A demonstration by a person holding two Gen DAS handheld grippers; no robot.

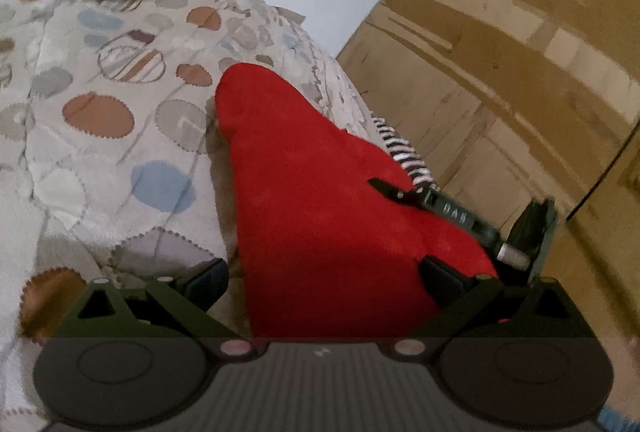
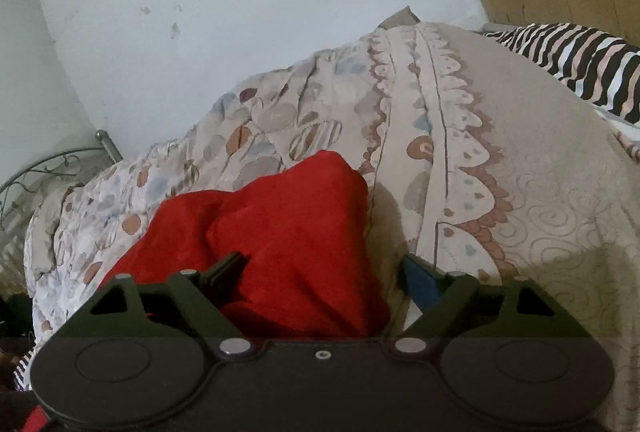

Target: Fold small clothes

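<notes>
A red garment [image 1: 320, 183] lies bunched on the patterned bedspread [image 1: 100, 111]. In the left wrist view it runs back between the fingers of my left gripper [image 1: 324, 280], whose jaws stand wide; the left finger [image 1: 204, 280] is clear of the cloth. At its right edge my right gripper [image 1: 452, 203] reaches in over the garment. In the right wrist view the red garment [image 2: 288, 232] sits between the wide jaws of my right gripper [image 2: 324, 272]. The black finger [image 2: 228, 268] lies against the cloth, and the blue-padded finger [image 2: 420, 276] stands off it.
A black-and-white striped cloth [image 2: 580, 63] lies at the bed's far edge, and shows as the striped cloth [image 1: 400, 147] just behind the garment. A wooden wardrobe [image 1: 500, 51] stands close on the right. A metal bed frame [image 2: 52, 163] and a pale wall [image 2: 240, 31] close off the back.
</notes>
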